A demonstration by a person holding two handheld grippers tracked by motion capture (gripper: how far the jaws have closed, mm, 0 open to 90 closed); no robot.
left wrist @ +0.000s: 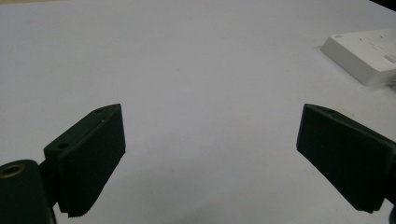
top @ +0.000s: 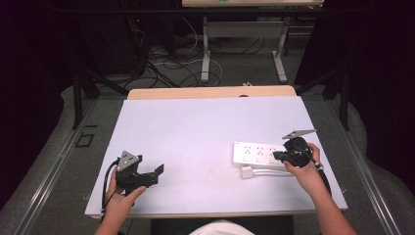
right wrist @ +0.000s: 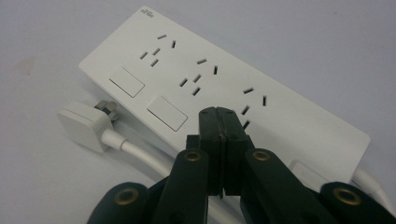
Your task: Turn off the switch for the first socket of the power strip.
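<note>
Pressing down: right gripper (right wrist: 227,122), jaws closed empty, on power strip (right wrist: 219,79), likely its switch; plug (right wrist: 84,123) beside; left gripper (left wrist: 210,154) wide, idle.

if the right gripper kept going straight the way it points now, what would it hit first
Most likely the white power strip. In the right gripper view the right gripper, its fingers pressed together, aims down at the strip's top face near the third set of sockets. How much gap remains is unclear.

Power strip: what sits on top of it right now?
The right hand-held gripper, jaws shut, is over the power strip near its third switch, which it covers. Two switches and three socket groups show, nothing plugged in. Whether the jaws touch can't be told.
</note>
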